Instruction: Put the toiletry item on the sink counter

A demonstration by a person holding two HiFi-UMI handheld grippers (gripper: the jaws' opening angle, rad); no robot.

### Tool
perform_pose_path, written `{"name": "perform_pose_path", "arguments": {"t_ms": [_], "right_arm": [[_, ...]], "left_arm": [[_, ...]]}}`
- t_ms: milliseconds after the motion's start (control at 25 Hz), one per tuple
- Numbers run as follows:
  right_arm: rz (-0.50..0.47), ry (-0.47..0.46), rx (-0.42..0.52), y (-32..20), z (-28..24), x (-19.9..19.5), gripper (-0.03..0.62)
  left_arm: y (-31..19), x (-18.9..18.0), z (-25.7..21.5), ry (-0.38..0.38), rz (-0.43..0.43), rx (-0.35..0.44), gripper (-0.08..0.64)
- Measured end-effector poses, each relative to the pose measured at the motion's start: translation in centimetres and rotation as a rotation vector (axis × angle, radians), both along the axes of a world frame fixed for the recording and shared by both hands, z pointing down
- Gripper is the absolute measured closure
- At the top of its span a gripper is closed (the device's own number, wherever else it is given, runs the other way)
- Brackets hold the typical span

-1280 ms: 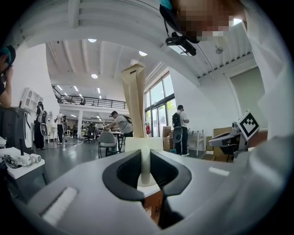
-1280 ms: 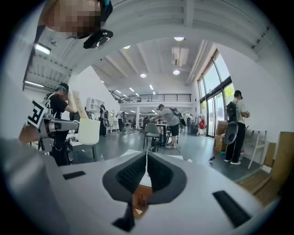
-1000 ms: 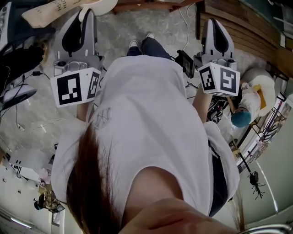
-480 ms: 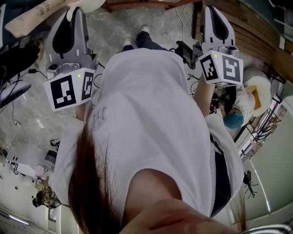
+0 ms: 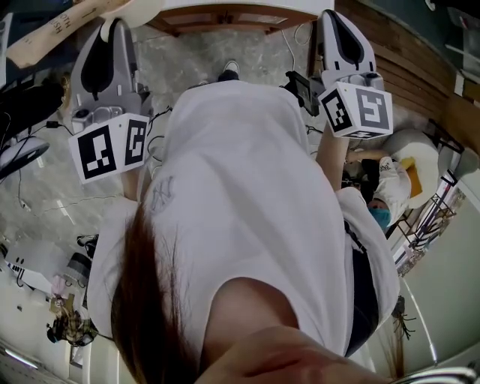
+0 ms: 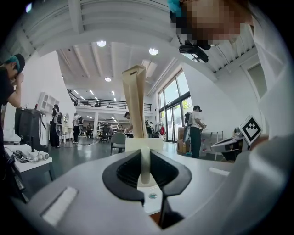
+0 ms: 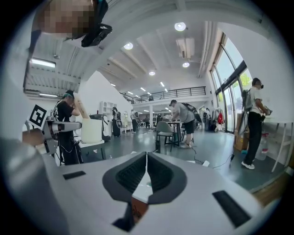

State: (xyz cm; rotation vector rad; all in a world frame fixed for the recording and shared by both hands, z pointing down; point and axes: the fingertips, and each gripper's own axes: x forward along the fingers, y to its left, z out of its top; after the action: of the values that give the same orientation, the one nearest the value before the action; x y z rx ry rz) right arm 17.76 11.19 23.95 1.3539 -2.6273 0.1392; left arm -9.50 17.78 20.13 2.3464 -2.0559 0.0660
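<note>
Between the jaws of the left gripper (image 6: 145,161), the cream-coloured flat plastic tube (image 6: 136,103) is clamped by its lower end. Its long axis runs straight out along the jaws. Right gripper (image 7: 146,170): jaws together, empty. A white-topped wooden table (image 5: 225,16) lies ahead; whether it is the sink counter, I cannot tell. Against a second ago, both grippers sit higher in the head view and the table edge is new.

The tube (image 6: 135,98) — matt cream plastic; left gripper (image 6: 145,161) shell smooth grey plastic; floor (image 6: 82,155) glossy.
</note>
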Motion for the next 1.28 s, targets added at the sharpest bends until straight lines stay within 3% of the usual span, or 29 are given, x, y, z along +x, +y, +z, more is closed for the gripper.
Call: {"name": "perform_pose_path", "arguments": {"t_ms": [720, 1280], "right_arm": [[-0.012, 0.008, -0.015, -4.7, 0.9, 3.0, 0.581], [0.055, 0.030, -0.023, -9.2, 0.4, -0.6, 0.581]], "left_arm": [[-4.4, 3.4, 0.1, -0.024, 0.009, 0.011, 0.512], [-10.6, -1.1, -0.3, -0.018, 0.065, 0.018, 0.512]]}}
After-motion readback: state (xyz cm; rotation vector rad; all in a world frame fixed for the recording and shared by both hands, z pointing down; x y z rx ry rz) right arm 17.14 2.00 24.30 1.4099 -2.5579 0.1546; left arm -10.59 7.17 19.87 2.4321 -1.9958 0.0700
